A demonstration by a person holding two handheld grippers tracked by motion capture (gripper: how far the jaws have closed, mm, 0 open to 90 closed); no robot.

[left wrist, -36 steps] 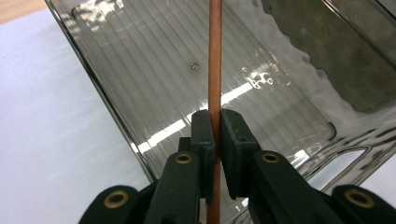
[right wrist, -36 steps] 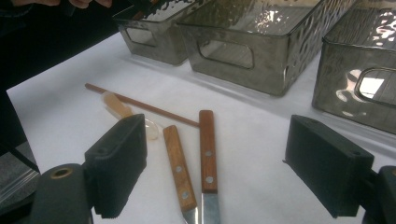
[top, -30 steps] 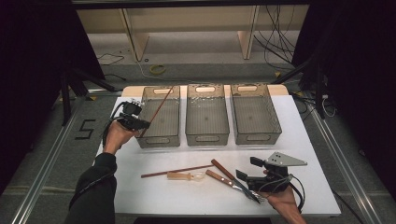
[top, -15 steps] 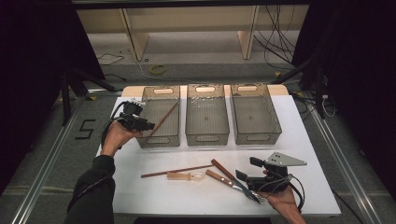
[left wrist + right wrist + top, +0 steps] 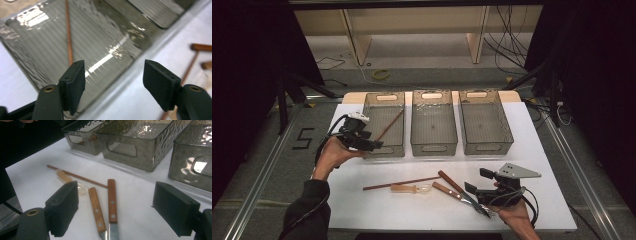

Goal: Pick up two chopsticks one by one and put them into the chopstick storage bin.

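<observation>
A brown chopstick (image 5: 389, 125) (image 5: 68, 37) lies slanted inside the left smoked-plastic bin (image 5: 384, 150) (image 5: 105, 32). My left gripper (image 5: 374, 145) (image 5: 113, 80) hovers at that bin's near left corner. Its jaws have just been opening and stand open with nothing between them. A second chopstick (image 5: 402, 182) (image 5: 75, 176), a pale spoon (image 5: 412, 189) (image 5: 63, 176) and two wooden-handled pieces of cutlery (image 5: 451, 181) (image 5: 112, 200) lie on the white table. My right gripper (image 5: 476, 181) (image 5: 115, 207) is open, low over the cutlery's blade ends.
A middle bin (image 5: 433, 147) and a right bin (image 5: 487, 145) stand beside the left one, both with nothing in them. The white table top (image 5: 537, 150) ends close behind the bins. Dark floor and cables lie beyond.
The left gripper's jaws have opened and let go of the chopstick, which now rests in the left bin. The left hand has drawn back and up a little. The right gripper has not moved.
</observation>
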